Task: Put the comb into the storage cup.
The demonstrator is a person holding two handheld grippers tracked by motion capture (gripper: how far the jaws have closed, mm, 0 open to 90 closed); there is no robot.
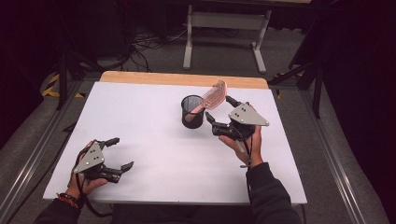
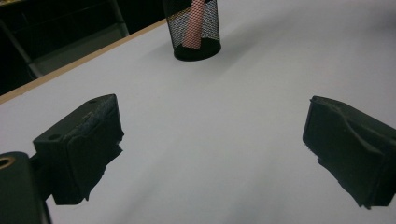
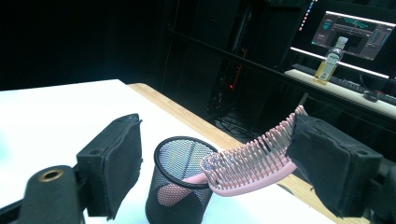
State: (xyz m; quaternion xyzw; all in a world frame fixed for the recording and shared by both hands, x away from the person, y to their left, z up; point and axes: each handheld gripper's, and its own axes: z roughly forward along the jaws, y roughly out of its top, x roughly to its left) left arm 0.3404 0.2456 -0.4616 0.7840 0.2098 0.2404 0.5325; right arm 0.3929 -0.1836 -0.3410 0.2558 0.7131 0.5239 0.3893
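Clearly the white table surface [image 1: 154,140] carries very little: a black mesh cup [image 1: 193,112] stands a little toward the far edge, right of the middle, and a pink hairbrush [image 1: 214,95] sits in it handle-down, its bristled head leaning out over the rim toward the far right corner. Judged from that, the placing looks done, with the brush's handle resting against the cup's bottom and nothing more to load nearby.

The right gripper [image 1: 223,111] hovers just beside the cup on its right, jaws spread wide. In the right gripper view the brush head [image 3: 254,161] lies between the jaws and close to the one on that view's right; whether it touches that pad I cannot tell, but nothing is clamped. What seems left is to draw this gripper clear without nudging the leaning head, which could tip the light cup.

The left gripper [image 1: 120,153] rests near the near left corner, jaws wide apart and holding nothing, well apart from the cup [image 2: 195,30]. Open surface lies all around, especially between the two grippers and along the near edge.
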